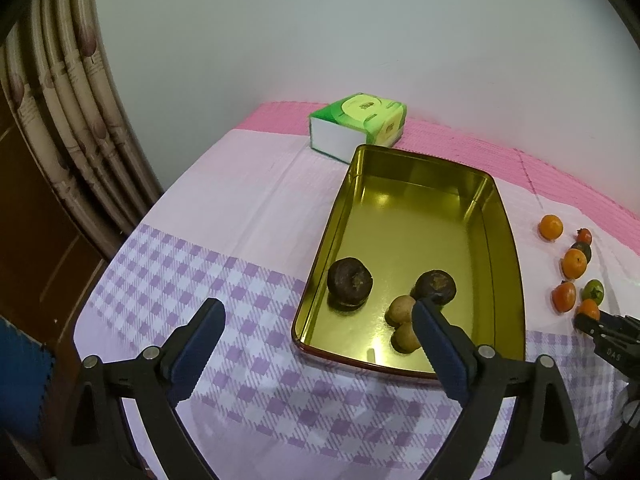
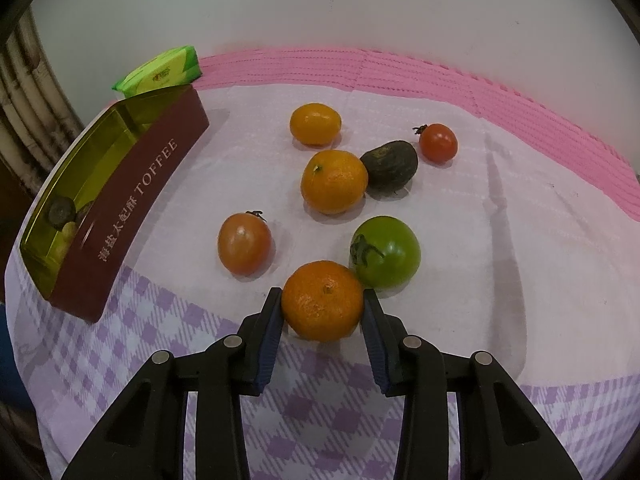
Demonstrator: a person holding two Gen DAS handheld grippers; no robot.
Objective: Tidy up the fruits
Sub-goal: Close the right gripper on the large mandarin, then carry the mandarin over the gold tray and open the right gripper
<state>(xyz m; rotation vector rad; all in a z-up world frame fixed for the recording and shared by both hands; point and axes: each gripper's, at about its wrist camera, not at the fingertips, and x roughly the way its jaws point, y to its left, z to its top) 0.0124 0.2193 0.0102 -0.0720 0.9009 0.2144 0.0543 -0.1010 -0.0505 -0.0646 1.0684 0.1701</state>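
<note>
A gold tin [image 1: 340, 216] with dark red outer walls [image 2: 132, 208] holds two dark brown fruits [image 1: 350, 280] and two small tan fruits [image 1: 401, 309]. My left gripper [image 1: 316, 320] is open and empty, near the tin's front left corner. My right gripper [image 2: 323, 304] is shut on an orange mandarin [image 2: 322, 301] resting on the cloth. Beyond it lie a green tomato [image 2: 387, 252], a red tomato [image 2: 244, 243], two more mandarins [image 2: 334, 182], a dark fruit [image 2: 390, 165] and a small red tomato [image 2: 438, 143]. The same group shows in the left wrist view [image 1: 574, 264].
A green tissue pack [image 1: 360, 124] sits behind the tin near the wall. The table has a pink and purple-checked cloth [image 1: 224, 216]. A curtain [image 1: 60, 92] hangs at the left, past the table edge.
</note>
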